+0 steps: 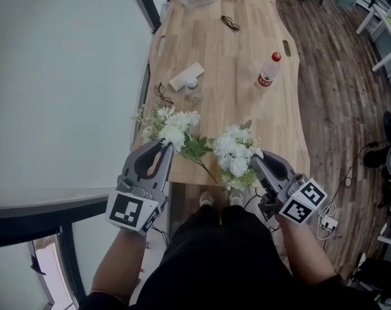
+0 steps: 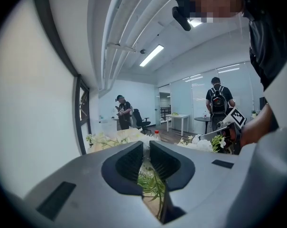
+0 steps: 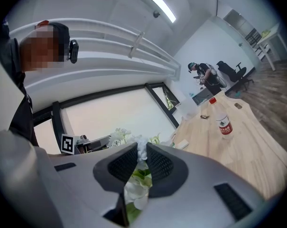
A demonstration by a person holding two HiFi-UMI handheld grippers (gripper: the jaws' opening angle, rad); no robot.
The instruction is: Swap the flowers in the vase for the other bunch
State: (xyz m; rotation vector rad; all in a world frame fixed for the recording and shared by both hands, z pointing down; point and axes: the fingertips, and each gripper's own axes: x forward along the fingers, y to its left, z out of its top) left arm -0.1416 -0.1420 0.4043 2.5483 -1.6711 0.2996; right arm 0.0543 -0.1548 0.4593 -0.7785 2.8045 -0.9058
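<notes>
Gripping left bunch by green stems in left gripper and right bunch by blossoms and leaves in right gripper, jaws nearly together on each, both at near edge of table.

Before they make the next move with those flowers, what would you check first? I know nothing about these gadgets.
1. Left grip: ok. The left gripper has its fingers shut on the green stems of the left bunch.
2. Right grip: ok. The right gripper is shut on the right bunch.
3. Bunches untangled: cannot tell. Their leaves nearly meet in the head view.
4. Vase ready: cannot tell. I can't pick out a vase on the table for sure.
5. Water bottle out of the way: ok. It stands farther up the table.
</notes>
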